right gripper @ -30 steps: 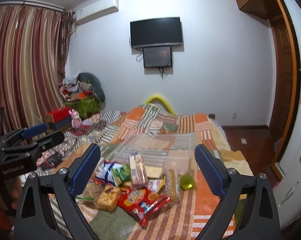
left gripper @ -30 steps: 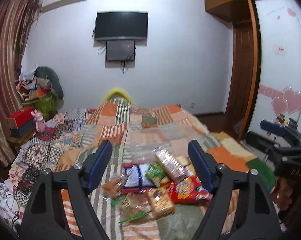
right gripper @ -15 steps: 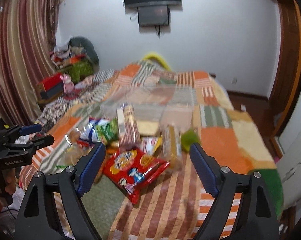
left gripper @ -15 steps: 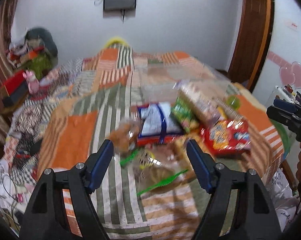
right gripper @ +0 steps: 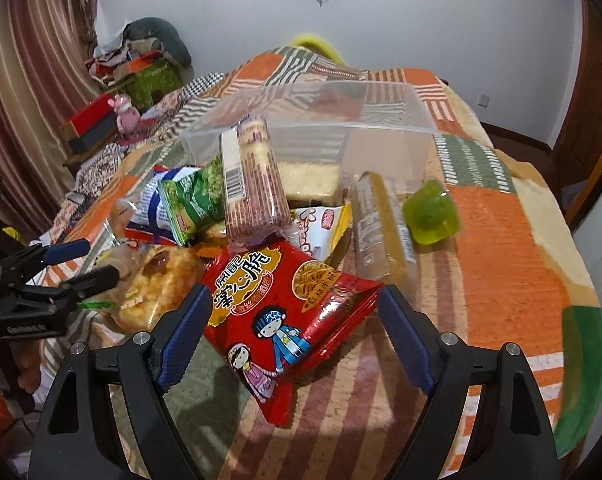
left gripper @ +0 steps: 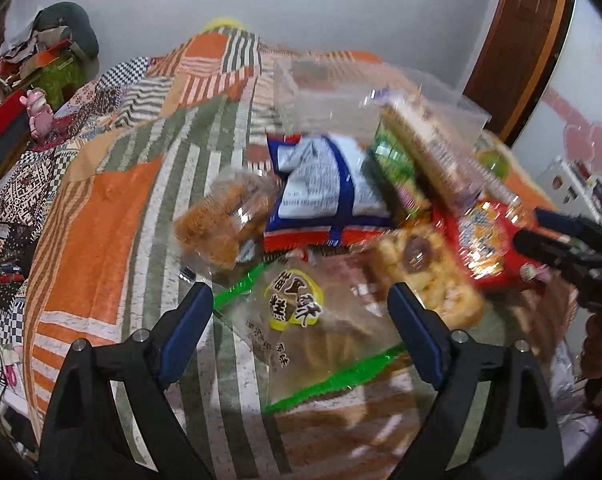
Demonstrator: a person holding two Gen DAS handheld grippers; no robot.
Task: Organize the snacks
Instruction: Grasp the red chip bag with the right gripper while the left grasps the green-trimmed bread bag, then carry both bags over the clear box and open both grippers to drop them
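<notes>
Red snack bag (right gripper: 289, 312) lengthwise toward camera

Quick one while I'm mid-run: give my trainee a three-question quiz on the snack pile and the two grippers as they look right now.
1. True or false: the clear plastic bin behind the pile already holds the red snack bag.
2. Which packet lies between the left gripper fingers? A) blue and white bag B) clear bag with green stripes C) green jelly cup
3. Fill in: both the left and the right gripper stand ____, gripping nothing.

Key: 1 false; 2 B; 3 open.
</notes>
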